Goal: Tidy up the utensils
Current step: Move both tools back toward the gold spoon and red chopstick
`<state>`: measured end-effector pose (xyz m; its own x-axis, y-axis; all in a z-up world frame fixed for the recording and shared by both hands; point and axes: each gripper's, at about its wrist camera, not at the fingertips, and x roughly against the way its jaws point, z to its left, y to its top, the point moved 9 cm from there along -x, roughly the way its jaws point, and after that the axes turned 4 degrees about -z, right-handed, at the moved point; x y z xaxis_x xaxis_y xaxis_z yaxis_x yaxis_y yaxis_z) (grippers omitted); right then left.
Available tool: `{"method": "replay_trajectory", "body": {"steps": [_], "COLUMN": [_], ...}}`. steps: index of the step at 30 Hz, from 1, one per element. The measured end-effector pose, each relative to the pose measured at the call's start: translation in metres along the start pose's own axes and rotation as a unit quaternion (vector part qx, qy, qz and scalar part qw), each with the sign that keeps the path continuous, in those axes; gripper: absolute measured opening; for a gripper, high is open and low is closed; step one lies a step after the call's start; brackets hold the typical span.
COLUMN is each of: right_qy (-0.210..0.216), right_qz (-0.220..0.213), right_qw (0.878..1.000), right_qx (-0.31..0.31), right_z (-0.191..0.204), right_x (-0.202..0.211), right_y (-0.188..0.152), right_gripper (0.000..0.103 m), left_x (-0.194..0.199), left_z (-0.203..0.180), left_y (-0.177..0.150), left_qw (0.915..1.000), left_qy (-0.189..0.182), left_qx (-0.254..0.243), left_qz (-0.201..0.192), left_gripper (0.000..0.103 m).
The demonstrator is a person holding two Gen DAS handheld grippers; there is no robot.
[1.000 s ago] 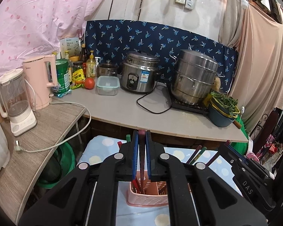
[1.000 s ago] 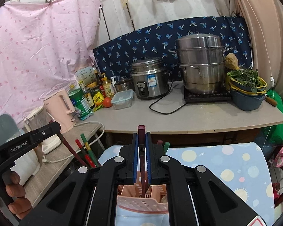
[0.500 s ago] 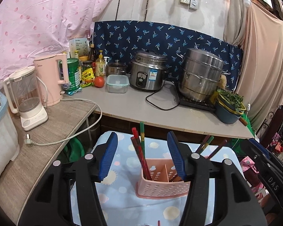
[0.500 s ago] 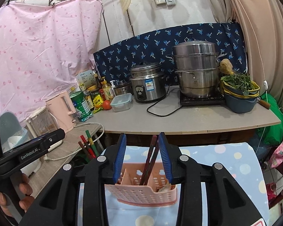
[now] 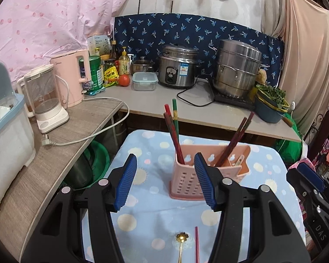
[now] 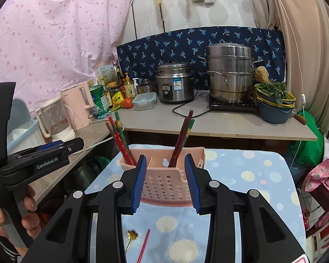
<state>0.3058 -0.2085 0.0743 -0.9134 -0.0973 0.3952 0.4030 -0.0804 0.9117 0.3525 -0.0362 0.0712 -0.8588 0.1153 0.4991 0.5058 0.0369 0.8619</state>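
Note:
A pink slotted caddy [image 5: 184, 184] stands on the blue dotted cloth. Red and green chopsticks [image 5: 173, 127] lean in its left compartment, and dark red ones [image 5: 236, 135] in a compartment further right. My left gripper [image 5: 164, 156] is open and empty, short of the caddy and a little left of it. My right gripper [image 6: 165, 157] is open too, with nothing between its pads, and the caddy [image 6: 166, 184] stands just beyond it. A gold spoon [image 5: 181, 237] and one red chopstick [image 5: 196, 245] lie on the cloth below the grippers.
A grey counter [image 5: 155, 103] behind holds a rice cooker [image 5: 177, 70], a steel steamer [image 5: 236, 68], a bowl of greens [image 5: 272, 103], bottles and a tomato. A wooden side shelf [image 5: 54, 153] on the left carries a pink kettle, a blender and a loose plug cord. A hand [image 6: 28, 217] holds the left gripper.
Both grippers were shut on chopsticks above the caddy; they opened and the chopsticks now stand in it. Both have drawn back, bringing the spoon and loose chopstick into view.

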Motion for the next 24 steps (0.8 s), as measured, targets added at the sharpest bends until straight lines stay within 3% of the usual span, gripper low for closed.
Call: {"method": "replay_trajectory", "body": {"steps": [24], "right_qy": [-0.004], "right_qz": [0.075], "right_qw": [0.997], "right_qx": [-0.022], "right_z": [0.016], "right_x": [0.073], "right_y": [-0.123], "right_gripper": [0.039], "left_x": [0.062], "left_z": [0.009], "left_y": [-0.113], "left_qw": [0.9981], "left_qy": [0.026], "left_qx": [-0.023], "left_qz": [0.051], "left_gripper": [0.052]}}
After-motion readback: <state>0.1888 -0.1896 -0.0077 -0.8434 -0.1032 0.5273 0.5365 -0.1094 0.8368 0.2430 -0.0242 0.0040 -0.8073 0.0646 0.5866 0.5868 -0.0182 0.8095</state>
